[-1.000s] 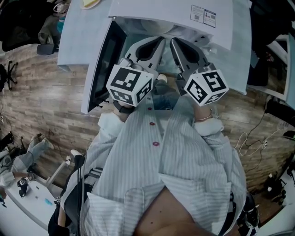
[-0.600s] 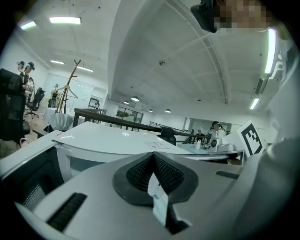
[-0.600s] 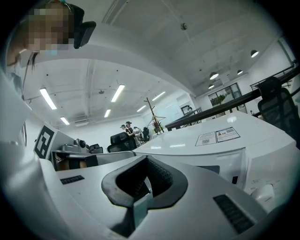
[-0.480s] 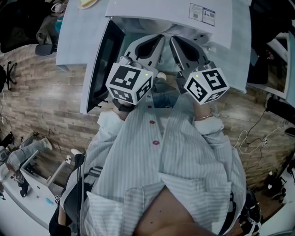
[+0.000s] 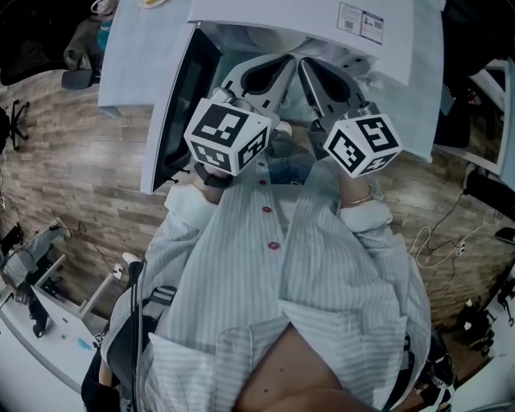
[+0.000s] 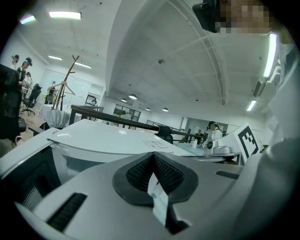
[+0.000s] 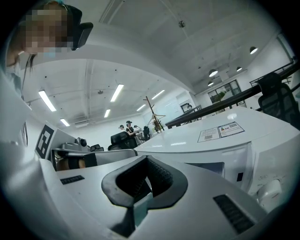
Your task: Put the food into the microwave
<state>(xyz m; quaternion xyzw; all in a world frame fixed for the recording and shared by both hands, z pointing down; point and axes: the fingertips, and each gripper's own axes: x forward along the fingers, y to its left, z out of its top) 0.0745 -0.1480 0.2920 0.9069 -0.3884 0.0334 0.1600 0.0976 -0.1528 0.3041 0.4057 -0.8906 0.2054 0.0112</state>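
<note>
Left gripper and right gripper both look pinched together on nothing, I think; open microwave sits right ahead of the jaws.

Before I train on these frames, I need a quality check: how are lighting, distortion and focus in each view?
Head view: even light, fisheye bending the floor, dark corners. Left gripper view: glaring ceiling lights, left gripper fills the lower frame, its pads sharp. Right gripper view: black circular rim, microwave top bowed, right gripper likewise close.

Open microwave straight ahead, its door wide out along the left flank.
</note>
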